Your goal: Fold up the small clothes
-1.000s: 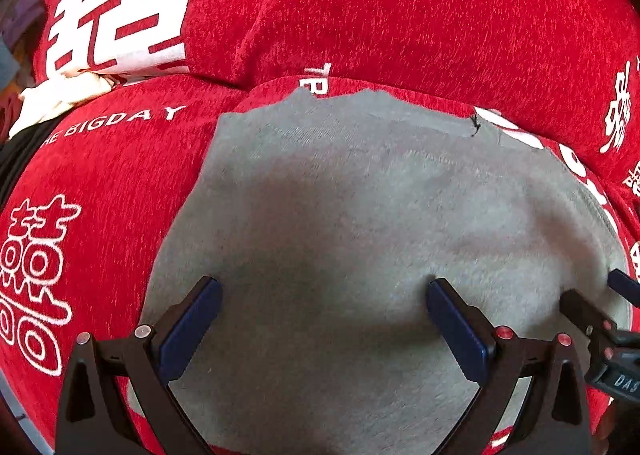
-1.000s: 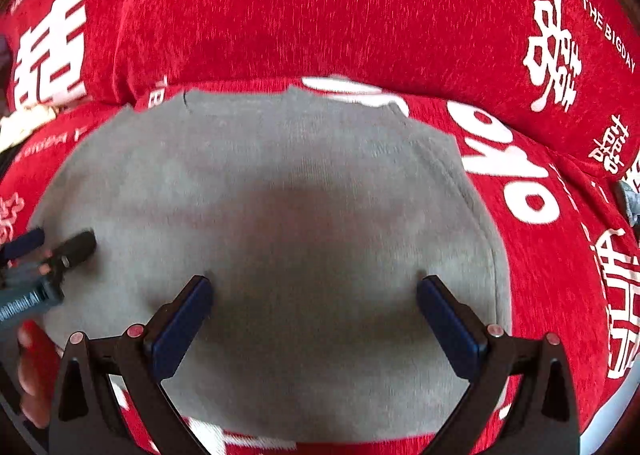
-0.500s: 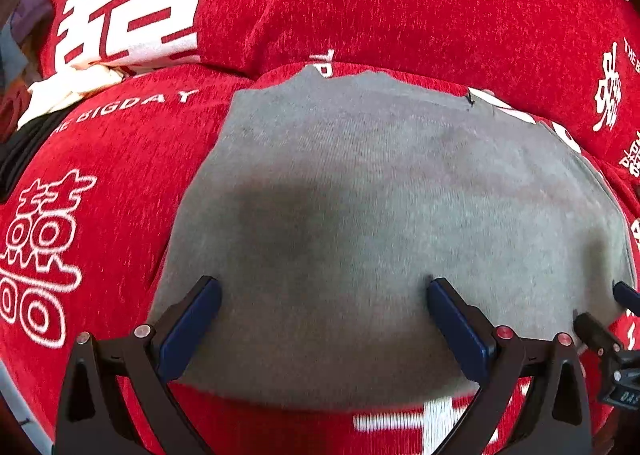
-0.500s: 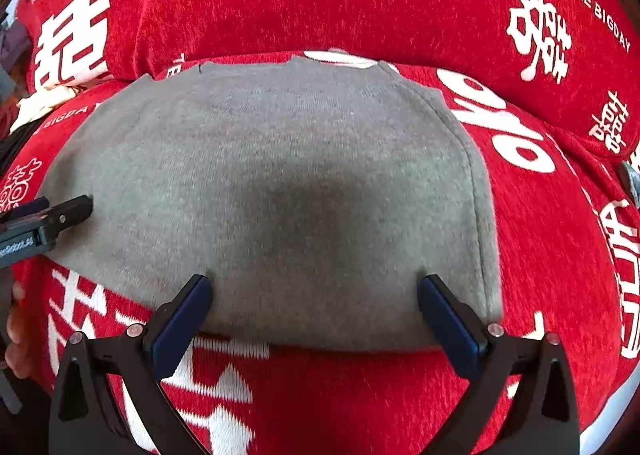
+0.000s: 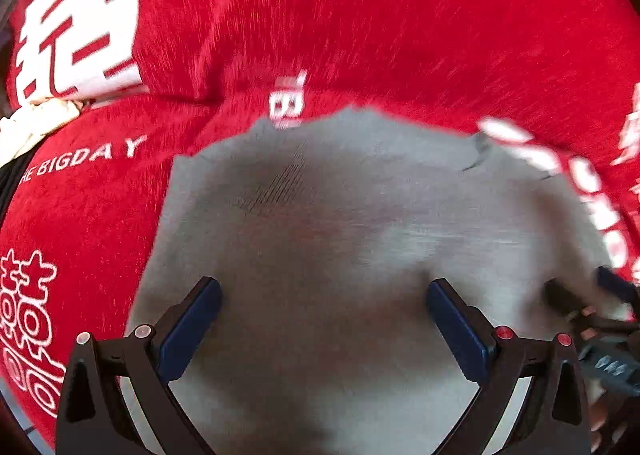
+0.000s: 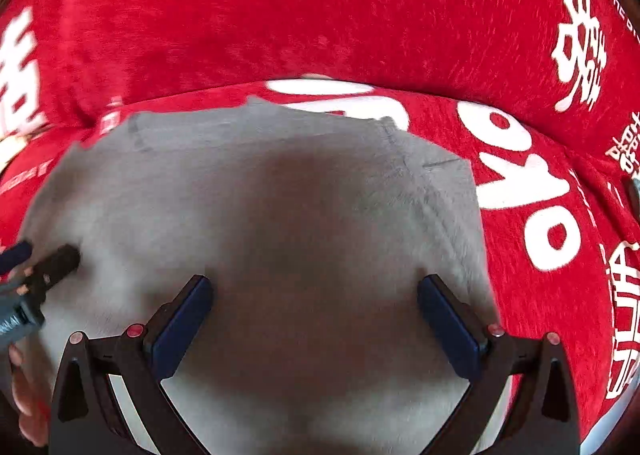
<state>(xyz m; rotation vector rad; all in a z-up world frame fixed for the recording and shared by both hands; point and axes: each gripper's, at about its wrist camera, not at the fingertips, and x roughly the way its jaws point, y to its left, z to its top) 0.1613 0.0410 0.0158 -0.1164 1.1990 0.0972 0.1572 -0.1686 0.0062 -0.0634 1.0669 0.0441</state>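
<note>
Two hand-held grippers, left [image 5: 322, 321] and right [image 6: 314, 315], jaws spread, empty, over grey garment [image 6: 280, 195] flat on red cushion [image 6: 360, 7]; folding stage unclear, further folds likely remain.

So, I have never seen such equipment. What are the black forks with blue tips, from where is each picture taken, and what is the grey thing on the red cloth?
No robot here: a person holds one two-finger gripper in each hand, each carrying a camera that looks along its fingers. One picture comes from the left gripper, the other from the right gripper. Both are open and hold nothing. Below them a grey garment lies flat on a red cover with white print. Each view catches the other gripper at its edge.
</note>
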